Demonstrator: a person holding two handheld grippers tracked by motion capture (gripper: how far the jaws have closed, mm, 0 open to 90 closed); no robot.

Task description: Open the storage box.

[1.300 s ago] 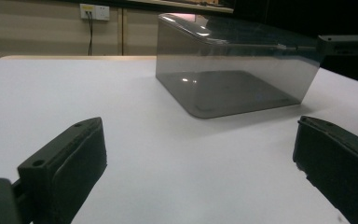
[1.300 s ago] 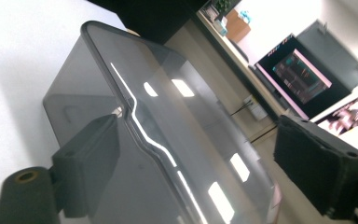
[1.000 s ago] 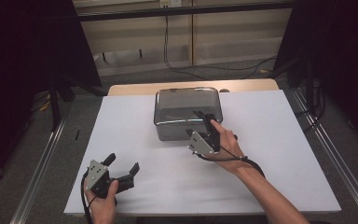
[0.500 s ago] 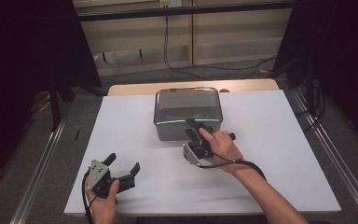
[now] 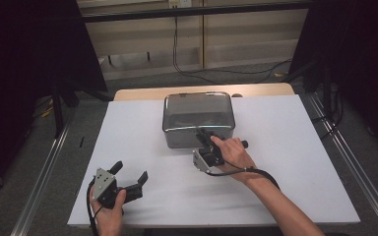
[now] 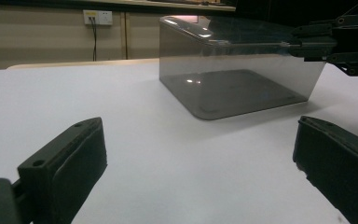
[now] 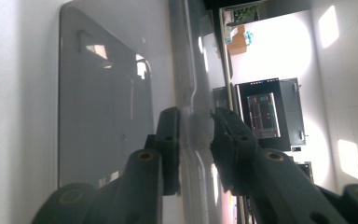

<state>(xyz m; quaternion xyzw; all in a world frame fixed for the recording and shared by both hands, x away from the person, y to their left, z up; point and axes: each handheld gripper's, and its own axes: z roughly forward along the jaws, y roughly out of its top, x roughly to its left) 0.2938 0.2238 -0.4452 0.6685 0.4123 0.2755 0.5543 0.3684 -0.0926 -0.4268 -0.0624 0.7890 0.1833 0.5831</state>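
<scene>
On the white table point(image 5: 285, 162), right gripper point(image 5: 205, 139) just closed, pinching tray rim point(image 5: 199, 128); left gripper point(image 5: 128, 177) spread.

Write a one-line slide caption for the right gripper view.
Tongs closing on the near wall of a clear box.

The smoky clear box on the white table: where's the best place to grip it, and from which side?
Grip the clear box by its thin upper rim on the near wall, coming in from the person's side with one jaw inside and one outside. The body is too wide to span. The right gripper has just been closing there, its jaws either side of that wall. The left gripper rests open.
</scene>
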